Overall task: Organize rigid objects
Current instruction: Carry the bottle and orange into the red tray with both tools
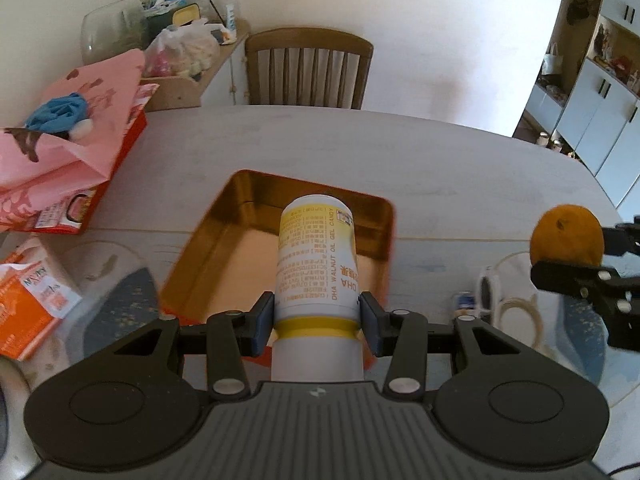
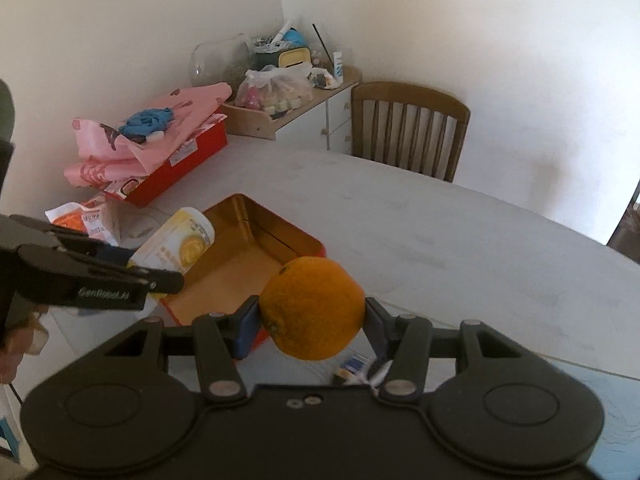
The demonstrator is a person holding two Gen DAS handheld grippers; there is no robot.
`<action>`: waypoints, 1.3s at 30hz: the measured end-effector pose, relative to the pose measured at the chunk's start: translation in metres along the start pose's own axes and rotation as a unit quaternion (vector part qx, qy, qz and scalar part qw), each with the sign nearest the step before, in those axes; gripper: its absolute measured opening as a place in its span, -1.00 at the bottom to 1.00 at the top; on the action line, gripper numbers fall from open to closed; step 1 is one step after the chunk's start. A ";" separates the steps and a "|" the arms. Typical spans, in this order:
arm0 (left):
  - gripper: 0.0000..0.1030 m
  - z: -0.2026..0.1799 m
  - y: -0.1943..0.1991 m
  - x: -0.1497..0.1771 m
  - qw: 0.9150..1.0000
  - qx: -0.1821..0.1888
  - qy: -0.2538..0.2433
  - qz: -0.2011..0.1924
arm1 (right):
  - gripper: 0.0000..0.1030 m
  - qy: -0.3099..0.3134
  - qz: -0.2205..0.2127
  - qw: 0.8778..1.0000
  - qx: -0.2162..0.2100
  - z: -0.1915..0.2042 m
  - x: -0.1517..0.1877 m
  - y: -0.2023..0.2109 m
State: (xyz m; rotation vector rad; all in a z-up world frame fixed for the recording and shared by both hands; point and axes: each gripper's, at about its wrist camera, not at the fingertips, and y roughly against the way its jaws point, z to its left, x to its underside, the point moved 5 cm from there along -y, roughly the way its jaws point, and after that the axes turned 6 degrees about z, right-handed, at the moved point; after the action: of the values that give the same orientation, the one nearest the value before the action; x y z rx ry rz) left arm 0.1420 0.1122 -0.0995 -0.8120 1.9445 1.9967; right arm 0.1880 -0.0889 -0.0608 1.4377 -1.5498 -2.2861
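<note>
My left gripper [image 1: 318,312] is shut on a white and yellow candy bottle [image 1: 316,264], held lengthwise above the near end of an open orange tin box [image 1: 224,248] with a gold inside. My right gripper [image 2: 310,318] is shut on an orange [image 2: 314,308], held just past the tin's [image 2: 256,256] near right corner. In the left wrist view the orange [image 1: 566,240] and the right gripper show at the far right. In the right wrist view the bottle [image 2: 180,246] and the left gripper [image 2: 160,276] show at the left, over the tin's left side.
A pale oval table [image 1: 400,152] carries a red box draped with pink cloth [image 1: 68,160] and an orange packet [image 1: 28,304] at the left. A wooden chair [image 1: 308,68] stands at the far side, a cluttered shelf [image 1: 180,52] beside it. Small items [image 1: 504,300] lie lower right.
</note>
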 end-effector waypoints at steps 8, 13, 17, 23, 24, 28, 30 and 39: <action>-0.14 0.046 -0.026 -0.007 1.000 -0.023 -0.006 0.015 | 0.04 0.009 0.012 1.000 0.012 0.024 -0.026 -0.046; -0.14 0.062 -0.041 -0.016 1.000 -0.011 0.001 0.025 | 0.04 0.013 0.021 1.000 0.016 0.030 -0.040 -0.075; -0.14 0.066 -0.054 -0.025 1.000 -0.007 -0.009 0.024 | 0.04 0.022 0.030 0.999 0.020 0.035 -0.048 -0.097; -0.15 0.069 -0.074 -0.027 0.999 0.000 -0.011 0.033 | 0.03 0.040 0.055 0.997 0.019 0.046 -0.053 -0.134; -0.15 0.069 -0.074 -0.028 0.999 0.002 -0.012 0.032 | 0.03 0.041 0.057 0.997 0.020 0.047 -0.052 -0.138; -0.15 0.073 -0.077 -0.031 1.000 0.011 -0.006 0.015 | 0.04 0.044 0.073 0.996 0.023 0.049 -0.051 -0.158; -0.15 0.072 -0.079 -0.034 1.000 0.013 -0.008 0.010 | 0.04 0.046 0.083 0.995 0.020 0.050 -0.050 -0.166; -0.15 0.072 -0.090 -0.053 1.000 0.017 -0.015 0.000 | 0.04 0.074 0.100 0.992 0.025 0.055 -0.039 -0.184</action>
State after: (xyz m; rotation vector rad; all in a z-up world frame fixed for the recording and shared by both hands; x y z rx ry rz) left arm 0.2172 0.2009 -0.1501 -0.7702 1.9564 1.9583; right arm 0.2535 0.0620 -0.1672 1.3586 -1.6350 -1.9972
